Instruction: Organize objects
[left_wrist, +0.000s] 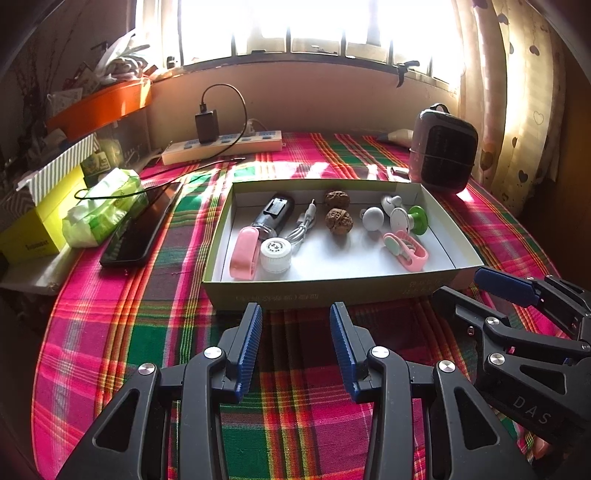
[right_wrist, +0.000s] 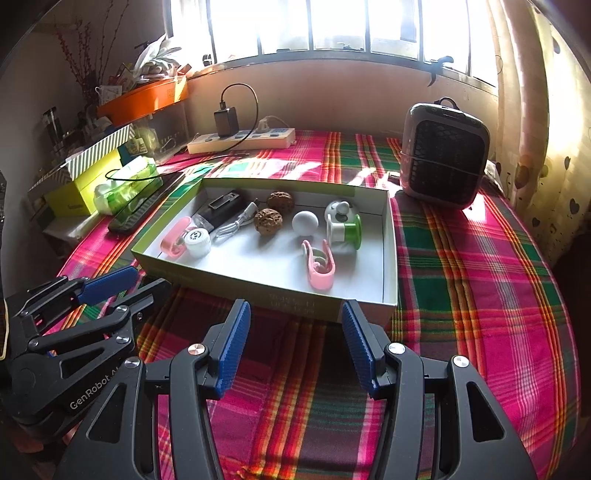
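A shallow open cardboard box (left_wrist: 314, 293) (right_wrist: 221, 280) lies on the plaid cloth. It holds two walnuts (left_wrist: 338, 220) (right_wrist: 268, 220), a white ball (left_wrist: 373, 218), a white bottle cap (left_wrist: 275, 254), two pink clips (left_wrist: 243, 253) (right_wrist: 320, 266), a black bottle (left_wrist: 275, 216), a white cable (left_wrist: 304, 227) and a green-and-white piece (left_wrist: 410, 219). My left gripper (left_wrist: 295, 314) (right_wrist: 136, 284) hovers open and empty just before the box's front wall. Beside it, near the box's front right corner, my right gripper (right_wrist: 295, 314) (left_wrist: 476, 291) is open and empty too.
A grey fan heater (right_wrist: 443, 155) stands behind the box on the right. A power strip with a charger (left_wrist: 221, 146) lies at the back wall. A dark phone (left_wrist: 140, 229), a green tissue pack (left_wrist: 103, 210) and a yellow box (left_wrist: 33, 225) crowd the left edge.
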